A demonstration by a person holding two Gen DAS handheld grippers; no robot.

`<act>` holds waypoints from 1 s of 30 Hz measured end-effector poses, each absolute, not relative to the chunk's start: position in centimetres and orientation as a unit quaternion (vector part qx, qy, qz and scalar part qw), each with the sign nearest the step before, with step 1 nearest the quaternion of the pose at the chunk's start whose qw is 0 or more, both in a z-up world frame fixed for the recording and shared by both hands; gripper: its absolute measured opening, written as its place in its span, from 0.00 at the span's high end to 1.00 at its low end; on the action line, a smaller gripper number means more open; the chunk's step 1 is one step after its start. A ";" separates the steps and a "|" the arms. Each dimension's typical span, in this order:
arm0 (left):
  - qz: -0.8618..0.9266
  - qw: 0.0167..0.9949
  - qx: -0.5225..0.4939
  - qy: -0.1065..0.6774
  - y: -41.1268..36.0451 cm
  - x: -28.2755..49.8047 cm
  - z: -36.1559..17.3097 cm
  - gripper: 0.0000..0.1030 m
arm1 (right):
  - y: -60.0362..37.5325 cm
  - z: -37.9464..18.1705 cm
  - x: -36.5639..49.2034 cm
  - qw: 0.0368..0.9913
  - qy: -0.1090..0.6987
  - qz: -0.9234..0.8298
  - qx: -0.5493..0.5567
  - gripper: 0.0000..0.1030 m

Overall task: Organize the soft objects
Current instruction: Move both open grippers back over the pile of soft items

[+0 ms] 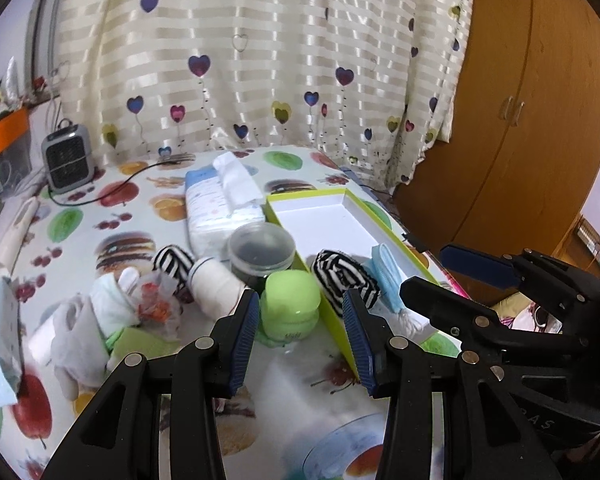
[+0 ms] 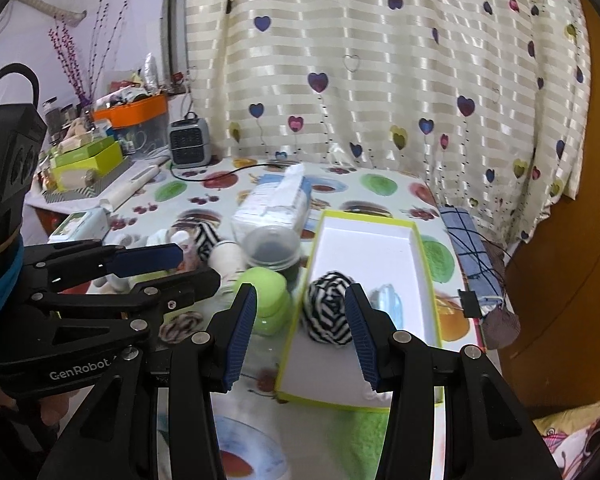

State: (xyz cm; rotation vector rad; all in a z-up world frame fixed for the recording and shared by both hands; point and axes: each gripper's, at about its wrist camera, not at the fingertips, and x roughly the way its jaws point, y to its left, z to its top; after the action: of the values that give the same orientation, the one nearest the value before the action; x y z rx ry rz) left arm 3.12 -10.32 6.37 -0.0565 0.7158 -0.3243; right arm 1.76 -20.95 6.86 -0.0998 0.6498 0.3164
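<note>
A white box with a lime-green rim [image 1: 380, 216] [image 2: 420, 240] lies on the fruit-print table. Inside it sit a rolled black-and-white striped sock [image 1: 346, 280] [image 2: 328, 308] and a blue face mask [image 1: 386, 274] [image 2: 388, 304]. A second striped sock [image 1: 172, 264] [image 2: 206, 238], a white roll [image 1: 216, 288] and crumpled white cloths [image 1: 96, 316] lie left of the box. My left gripper [image 1: 302, 340] is open and empty, near the green jar. My right gripper [image 2: 300, 336] is open and empty, in front of the sock in the box; it also shows in the left wrist view [image 1: 444, 276].
A green jar [image 1: 290, 304] [image 2: 266, 296] and a clear lidded tub [image 1: 262, 250] [image 2: 272, 248] stand by the box's left wall. A tissue pack [image 1: 220, 200] [image 2: 276, 204], small heater [image 1: 66, 158] [image 2: 190, 142], folded blue cloth [image 2: 472, 256] and wardrobe [image 1: 520, 120] surround.
</note>
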 end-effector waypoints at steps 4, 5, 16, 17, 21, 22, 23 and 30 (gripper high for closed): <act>-0.152 0.924 -0.045 0.348 -9.0 2.5 6.0 0.59 | -20.1 6.7 1.3 0.931 0.317 0.173 -0.047 0.54; -0.147 0.925 -0.047 0.347 -8.7 2.3 5.9 0.59 | -19.9 6.7 1.2 0.931 0.317 0.176 -0.047 0.54; -0.103 0.927 -0.064 0.356 -6.2 2.0 4.5 0.59 | -18.2 6.4 1.1 0.925 0.320 0.200 -0.049 0.54; -0.099 0.927 -0.063 0.357 -6.0 1.9 4.4 0.59 | -18.0 6.3 1.1 0.924 0.320 0.204 -0.049 0.54; -0.087 0.927 -0.062 0.360 -5.5 1.8 4.1 0.59 | -17.4 6.2 1.1 0.922 0.317 0.216 -0.049 0.54; -0.086 0.927 -0.061 0.361 -5.4 1.8 4.0 0.59 | -17.2 6.2 1.1 0.921 0.316 0.221 -0.050 0.54; -0.085 0.927 -0.061 0.360 -5.3 1.8 4.0 0.59 | -17.1 6.2 1.1 0.921 0.316 0.223 -0.050 0.54; -0.075 0.930 -0.063 0.355 -4.5 1.6 4.0 0.59 | -16.2 6.0 1.3 0.916 0.321 0.235 -0.053 0.54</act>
State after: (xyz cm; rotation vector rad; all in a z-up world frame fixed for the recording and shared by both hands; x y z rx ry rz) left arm 1.57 -4.47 4.02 -0.1294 0.7280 -0.1536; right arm 1.30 -16.16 6.02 -0.1093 0.6613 0.4832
